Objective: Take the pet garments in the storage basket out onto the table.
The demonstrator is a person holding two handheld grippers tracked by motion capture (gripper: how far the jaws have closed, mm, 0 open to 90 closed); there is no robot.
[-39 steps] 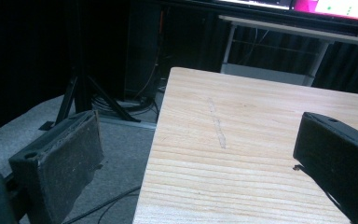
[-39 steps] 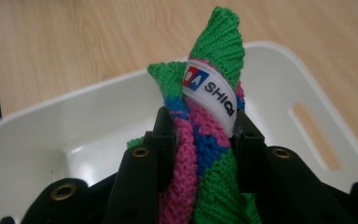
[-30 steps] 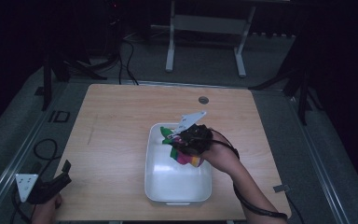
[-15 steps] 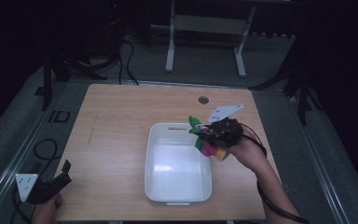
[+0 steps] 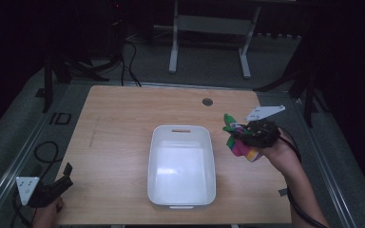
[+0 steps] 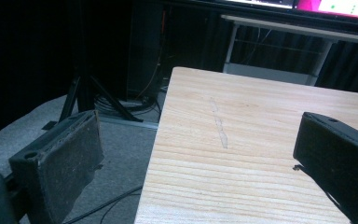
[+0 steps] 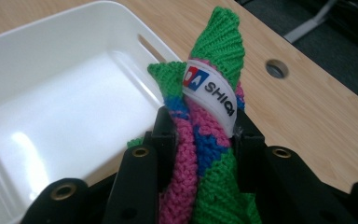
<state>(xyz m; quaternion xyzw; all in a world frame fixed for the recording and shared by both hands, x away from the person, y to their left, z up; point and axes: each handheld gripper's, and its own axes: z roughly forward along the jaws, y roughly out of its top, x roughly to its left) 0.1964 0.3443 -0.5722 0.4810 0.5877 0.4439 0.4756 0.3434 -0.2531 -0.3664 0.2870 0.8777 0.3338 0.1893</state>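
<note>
Knitted cloth [image 7: 205,140] in green, pink and blue is clamped between the jaws of the right gripper [image 7: 200,128], which are closed tight on its bunched middle, so the green tip with a white label stands up above them and the rest hangs below. One second ago this gripper was over the white tub [image 5: 181,164] with the cloth inside it; half a second ago it was already at the tub's right rim; now in the high view the right gripper [image 5: 259,133] and the cloth [image 5: 240,142] are to the right of the tub, above the bare wooden table [image 5: 123,123], and the tub looks empty. I judge from this that the cloth is being taken out of the tub, and that the lifting part is finished; what is left is probably to lay it down on the table at the right side and release it. From the right gripper view the tub lies to the left and behind the cloth, near but not touching it. The left gripper [image 5: 47,190] rests at the near left corner of the table, well apart from the tub and the cloth. In its own view the left gripper [image 6: 205,154] has its jaws wide apart and nothing between them.
</note>
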